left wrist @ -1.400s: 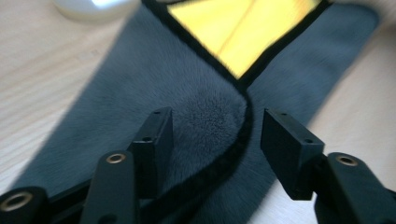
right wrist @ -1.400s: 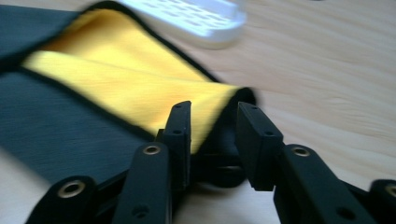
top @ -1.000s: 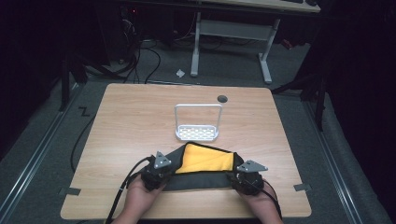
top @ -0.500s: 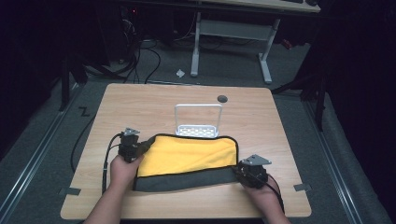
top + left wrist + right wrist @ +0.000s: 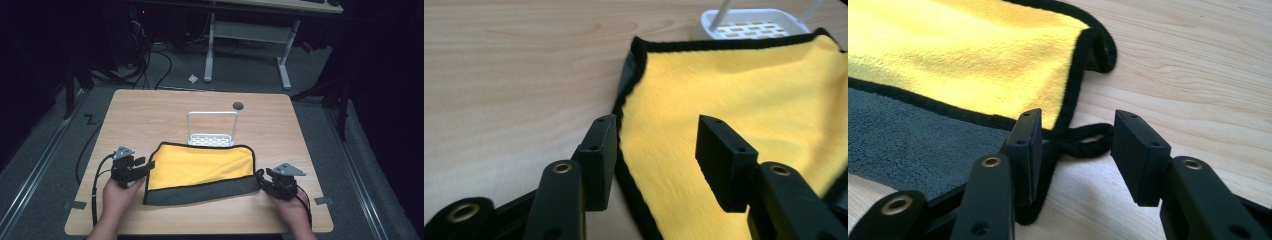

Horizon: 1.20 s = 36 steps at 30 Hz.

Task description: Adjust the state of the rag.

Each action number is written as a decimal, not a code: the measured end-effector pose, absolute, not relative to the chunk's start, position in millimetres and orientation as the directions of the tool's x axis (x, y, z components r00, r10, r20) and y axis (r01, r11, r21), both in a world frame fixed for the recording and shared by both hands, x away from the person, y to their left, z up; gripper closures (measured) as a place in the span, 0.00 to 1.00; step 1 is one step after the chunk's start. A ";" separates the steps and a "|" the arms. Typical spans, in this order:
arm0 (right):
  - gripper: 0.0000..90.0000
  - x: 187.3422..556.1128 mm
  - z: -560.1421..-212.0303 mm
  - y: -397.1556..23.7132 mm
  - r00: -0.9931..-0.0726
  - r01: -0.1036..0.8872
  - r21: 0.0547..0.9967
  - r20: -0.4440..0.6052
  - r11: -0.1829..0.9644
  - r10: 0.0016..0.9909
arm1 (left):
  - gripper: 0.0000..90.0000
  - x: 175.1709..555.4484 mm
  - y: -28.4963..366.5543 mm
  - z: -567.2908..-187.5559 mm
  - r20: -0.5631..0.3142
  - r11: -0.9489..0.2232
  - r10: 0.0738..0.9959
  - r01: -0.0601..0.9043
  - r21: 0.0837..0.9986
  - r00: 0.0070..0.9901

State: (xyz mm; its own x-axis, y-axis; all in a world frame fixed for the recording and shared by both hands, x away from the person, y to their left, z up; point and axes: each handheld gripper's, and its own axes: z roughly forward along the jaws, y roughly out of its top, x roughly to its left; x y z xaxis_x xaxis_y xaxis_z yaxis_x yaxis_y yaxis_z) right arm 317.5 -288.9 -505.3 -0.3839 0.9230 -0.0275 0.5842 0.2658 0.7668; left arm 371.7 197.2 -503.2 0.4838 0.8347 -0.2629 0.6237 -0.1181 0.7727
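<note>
A yellow cloth [image 5: 200, 165] with black trim lies flat on the wooden table [image 5: 150, 115], its grey side [image 5: 200, 191] folded up along the near edge. My left gripper [image 5: 146, 168] is at the cloth's left edge. Its jaws have just been opening, and in the left gripper view the trimmed edge of the cloth [image 5: 734, 85] lies loose between the left gripper's [image 5: 656, 155] parted jaws. My right gripper [image 5: 262, 181] stands open at the right corner. In the right gripper view a black hanging loop [image 5: 1088, 141] rests between the right gripper's [image 5: 1075, 150] jaws, untouched.
A small white perforated rack [image 5: 212, 129] with a wire frame stands just behind the cloth, also seen as the rack [image 5: 754, 27] in the left gripper view. A dark round hole [image 5: 238, 105] sits near the table's back edge. Bare wood lies left and right of the cloth.
The left gripper went left and spread the bunched cloth out flat, then let go of its edge. The right gripper shifted slightly right and stays open.
</note>
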 end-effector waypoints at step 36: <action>0.88 268.7 -491.5 -267.2 -0.437 0.507 0.800 -0.083 0.322 0.896 | 0.91 271.8 195.1 -509.1 -0.343 -0.114 0.767 0.641 0.759 0.542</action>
State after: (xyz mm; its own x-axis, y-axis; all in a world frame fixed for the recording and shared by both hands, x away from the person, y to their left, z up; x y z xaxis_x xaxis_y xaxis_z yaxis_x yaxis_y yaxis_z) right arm 268.7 -267.2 -491.5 -0.4372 0.8955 -0.0829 0.5073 0.3216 0.7995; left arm 271.8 195.1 -509.1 0.5424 0.7667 -0.3434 0.6412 -0.1136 0.7590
